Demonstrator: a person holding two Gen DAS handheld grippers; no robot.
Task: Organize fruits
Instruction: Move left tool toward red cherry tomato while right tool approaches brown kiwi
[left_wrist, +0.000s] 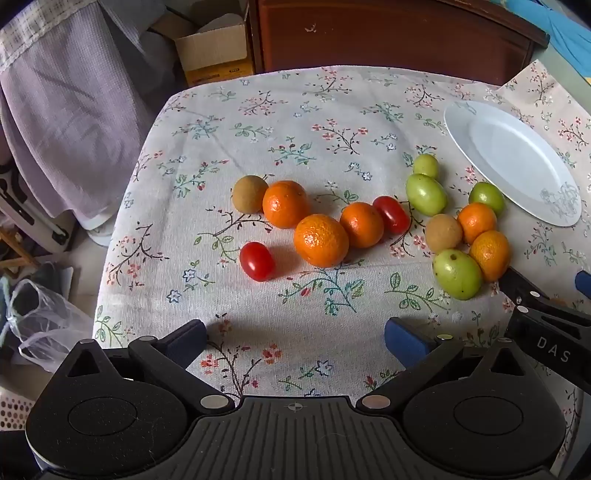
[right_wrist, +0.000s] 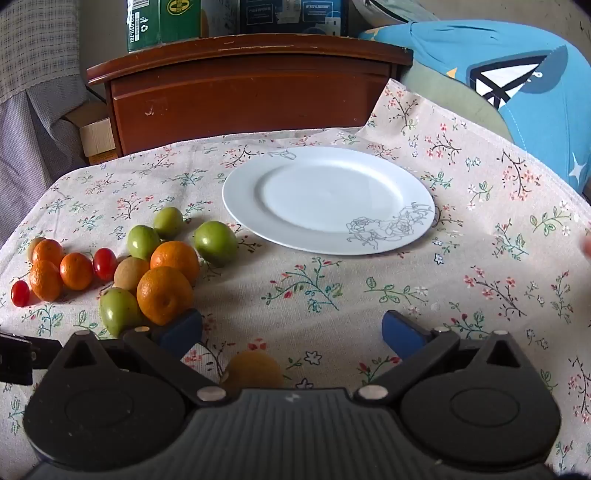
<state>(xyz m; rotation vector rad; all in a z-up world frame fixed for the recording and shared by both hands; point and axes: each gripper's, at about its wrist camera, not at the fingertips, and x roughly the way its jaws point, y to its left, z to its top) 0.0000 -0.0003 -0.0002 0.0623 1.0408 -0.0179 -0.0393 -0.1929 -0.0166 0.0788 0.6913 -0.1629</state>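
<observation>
Several fruits lie loose on the flowered tablecloth: oranges (left_wrist: 320, 240), red cherry tomatoes (left_wrist: 257, 261), green fruits (left_wrist: 457, 274) and brown round fruits (left_wrist: 250, 194). A white plate (right_wrist: 406, 192) with nothing on it stands right of them; it also shows in the left wrist view (left_wrist: 480, 122). My left gripper (left_wrist: 295, 341) is open and empty, near the table's front edge, short of the fruits. My right gripper (right_wrist: 291, 330) is open and empty; its left fingertip (right_wrist: 183, 326) is beside an orange (right_wrist: 164, 295). A brown fruit (right_wrist: 253, 371) lies on the cloth between its fingers, close to the body.
A wooden cabinet (right_wrist: 251, 92) stands behind the table. A cardboard box (left_wrist: 212, 48) and hanging cloth (left_wrist: 62, 110) are at the left, a plastic bag (left_wrist: 40, 321) on the floor. A blue cushion (right_wrist: 517, 85) lies at the right. The right gripper's body shows in the left wrist view (left_wrist: 546, 325).
</observation>
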